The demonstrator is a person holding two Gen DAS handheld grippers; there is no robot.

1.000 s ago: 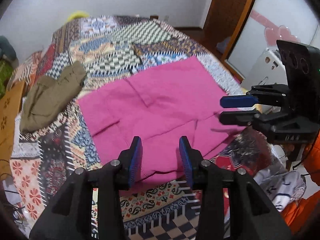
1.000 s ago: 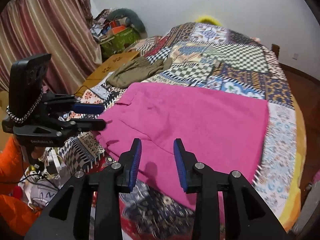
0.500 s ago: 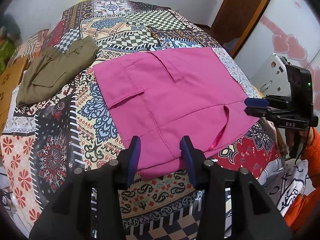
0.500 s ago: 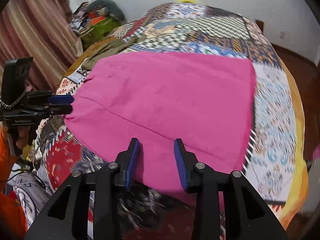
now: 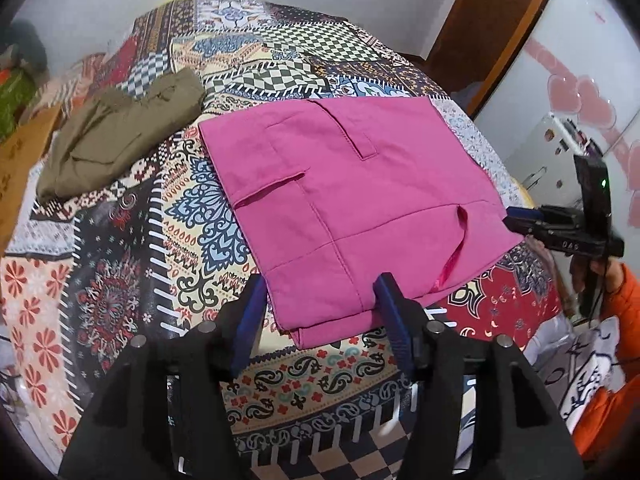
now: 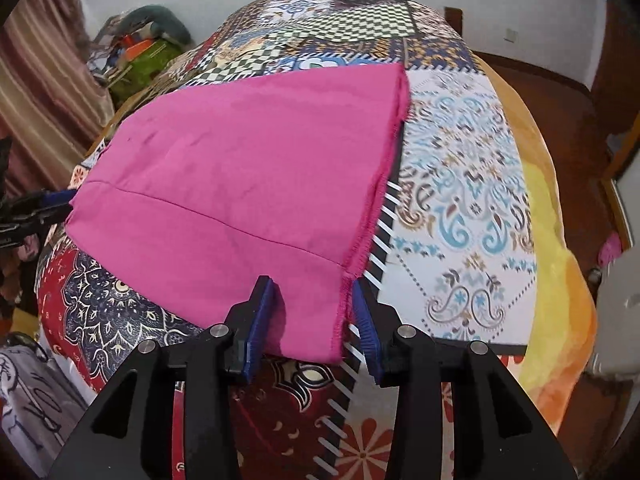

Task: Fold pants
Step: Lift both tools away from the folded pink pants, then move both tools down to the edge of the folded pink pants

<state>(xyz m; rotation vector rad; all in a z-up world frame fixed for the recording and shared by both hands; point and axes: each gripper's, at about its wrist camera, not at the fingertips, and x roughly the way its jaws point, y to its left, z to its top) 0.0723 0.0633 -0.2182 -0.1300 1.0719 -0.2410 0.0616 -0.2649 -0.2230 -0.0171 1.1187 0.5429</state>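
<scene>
Pink pants (image 5: 352, 200) lie folded flat in a rectangle on the patterned bedspread (image 5: 120, 272). My left gripper (image 5: 320, 308) points down at their near left corner. Its jaws are opening, and the cloth corner lies between the fingers without being pressed. In the right wrist view the same pants (image 6: 240, 168) end in a frayed hem corner that lies between the fingers of my right gripper (image 6: 312, 316), also unpressed. Each gripper shows in the other's view: the right gripper (image 5: 524, 220) at the pants' right edge, the left gripper (image 6: 56, 198) at the left edge.
An olive garment (image 5: 120, 140) lies folded on the bed to the left of the pants. A cardboard piece (image 5: 20, 152) and a green bag (image 6: 148, 56) sit past the bed's left side. A person's orange sleeve (image 5: 612, 320) is at the right.
Both grippers came down closer to the bed. The rumpled pants now lie smooth and flat. The left jaws have widened. The right gripper shifted towards the hem corner.
</scene>
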